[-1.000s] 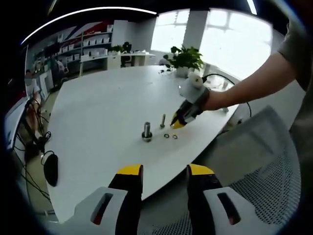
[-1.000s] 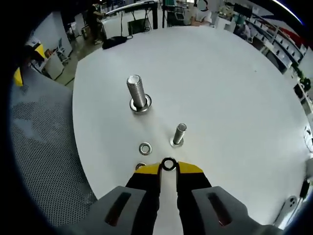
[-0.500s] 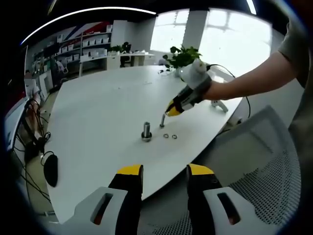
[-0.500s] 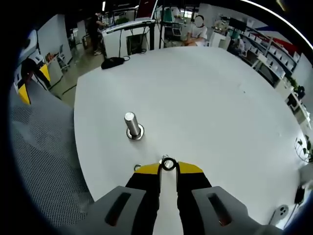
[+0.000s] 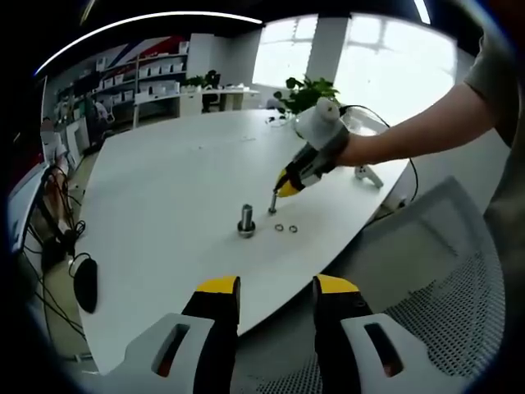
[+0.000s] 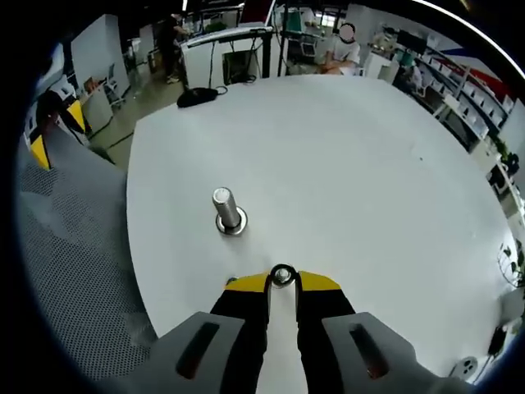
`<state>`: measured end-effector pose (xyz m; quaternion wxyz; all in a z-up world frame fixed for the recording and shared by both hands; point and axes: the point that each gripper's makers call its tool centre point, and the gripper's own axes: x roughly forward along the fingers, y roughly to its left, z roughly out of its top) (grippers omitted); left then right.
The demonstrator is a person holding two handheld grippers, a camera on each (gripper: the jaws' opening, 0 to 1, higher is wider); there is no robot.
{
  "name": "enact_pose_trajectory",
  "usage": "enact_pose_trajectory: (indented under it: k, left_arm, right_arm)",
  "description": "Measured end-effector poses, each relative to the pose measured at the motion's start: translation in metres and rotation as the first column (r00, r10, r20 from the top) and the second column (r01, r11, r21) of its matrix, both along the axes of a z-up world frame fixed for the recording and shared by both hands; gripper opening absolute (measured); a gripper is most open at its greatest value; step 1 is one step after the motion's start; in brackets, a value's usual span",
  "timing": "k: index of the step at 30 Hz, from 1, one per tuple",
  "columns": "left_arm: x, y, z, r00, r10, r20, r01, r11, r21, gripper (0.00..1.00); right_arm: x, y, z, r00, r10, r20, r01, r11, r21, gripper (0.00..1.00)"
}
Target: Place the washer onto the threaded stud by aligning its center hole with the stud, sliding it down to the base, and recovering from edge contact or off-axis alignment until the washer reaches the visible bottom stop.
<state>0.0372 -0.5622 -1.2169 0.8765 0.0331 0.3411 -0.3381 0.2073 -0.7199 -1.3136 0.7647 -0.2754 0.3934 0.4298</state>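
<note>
On the white table (image 5: 164,189), left gripper view: large bolt (image 5: 246,221) stands left; thin stud (image 5: 272,203) just beside it, two loose washers (image 5: 285,228) near. Right gripper (image 5: 285,188) hovers at the stud's top. Right gripper view: its jaws pinch a washer (image 6: 282,275) edgewise. Left gripper (image 5: 275,300) hangs off-table, jaws parted, holding nothing.

stud (image 5: 272,203) top: hidden by right tool (image 5: 285,189) | thread: too small
</note>
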Motion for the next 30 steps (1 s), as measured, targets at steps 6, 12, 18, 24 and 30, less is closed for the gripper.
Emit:
enact_pose_trajectory:
  k: [6, 12, 18, 24, 30]
  left_arm:
    - [0.000, 0.000, -0.001, 1.000, -0.001, -0.003, 0.001, 1.000, -0.001, 0.33]
    - [0.000, 0.000, 0.000, 1.000, 0.000, -0.002, 0.000, 1.000, -0.002, 0.33]
    - [0.000, 0.000, -0.001, 1.000, 0.001, -0.004, -0.001, 1.000, -0.003, 0.33]
    - [0.000, 0.000, -0.001, 1.000, 0.000, -0.006, 0.000, 1.000, -0.002, 0.33]
    - [0.000, 0.000, -0.001, 1.000, -0.001, -0.007, 0.001, 1.000, -0.002, 0.33]
  right_arm:
    - [0.001, 0.001, -0.009, 1.000, 0.018, -0.024, -0.018, 0.999, -0.027, 0.13]
    - [0.004, -0.001, -0.033, 0.998, 0.033, -0.063, -0.037, 0.997, -0.074, 0.14]
    - [0.007, -0.002, -0.049, 0.995, 0.019, -0.102, -0.029, 0.995, -0.099, 0.14]
    - [0.010, -0.001, -0.051, 0.994, 0.005, -0.111, -0.016, 0.995, -0.099, 0.14]
    - [0.011, -0.001, -0.050, 0.994, 0.002, -0.110, -0.013, 0.995, -0.099, 0.14]
